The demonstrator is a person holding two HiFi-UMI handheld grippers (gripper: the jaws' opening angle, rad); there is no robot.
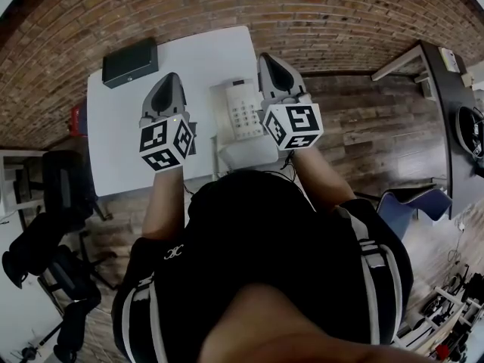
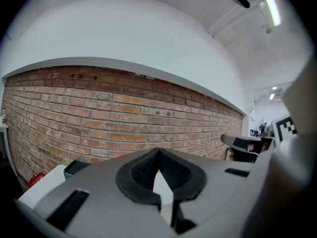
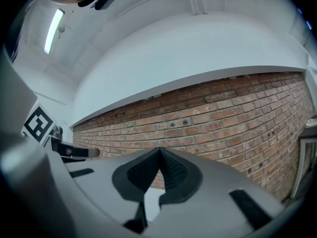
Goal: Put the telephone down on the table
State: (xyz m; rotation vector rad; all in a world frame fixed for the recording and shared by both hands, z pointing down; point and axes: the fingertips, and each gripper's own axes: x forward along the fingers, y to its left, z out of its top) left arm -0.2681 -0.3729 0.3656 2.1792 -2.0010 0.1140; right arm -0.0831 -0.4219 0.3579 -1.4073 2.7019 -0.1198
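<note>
**Phone (image 1: 243,112) on the counter (image 1: 204,59), both tongs shut and empty**

The white phone lies flat on the white counter, keypad up, between the two tongs in the head view. The left tongs (image 1: 169,78) hang over the counter to its left. The right tongs (image 1: 268,59) are just beside its right edge; whether they touch it is hard to tell. In each gripper view the jaws are pressed together with nothing between them, facing a brick wall (image 2: 99,113). A dark box (image 1: 130,61) sits at the counter's far left corner

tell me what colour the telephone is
The telephone is white; it shows best in the head view.
</note>
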